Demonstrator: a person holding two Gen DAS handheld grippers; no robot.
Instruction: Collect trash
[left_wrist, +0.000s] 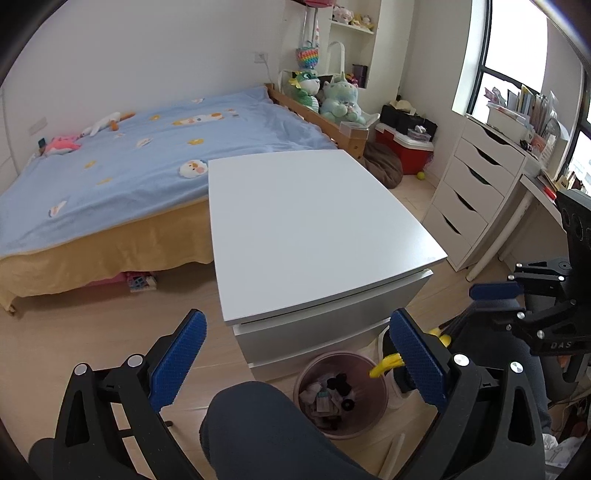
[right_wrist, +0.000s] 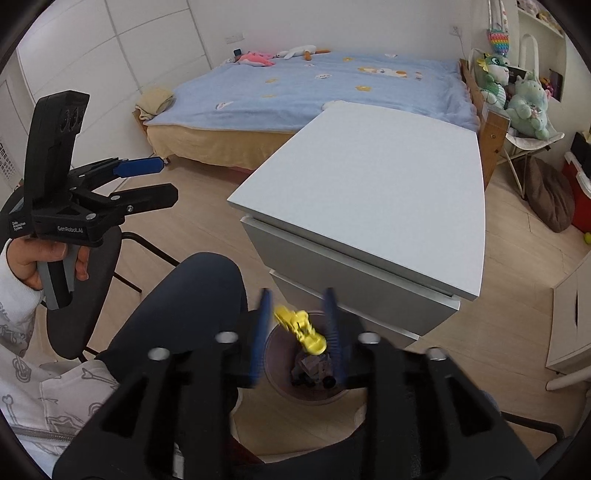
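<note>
A pink trash bin stands on the floor in front of the white cabinet, with several scraps inside. A yellow piece of trash is in the air between the blurred fingers of my right gripper, right above the bin. The fingers stand apart and do not touch it. It also shows in the left wrist view, partly behind my left finger. My left gripper is open and empty, above my knee and the bin.
The white cabinet top is bare. A bed with a blue blanket lies behind it. A white drawer unit and desk stand at right. My leg and a chair are close below.
</note>
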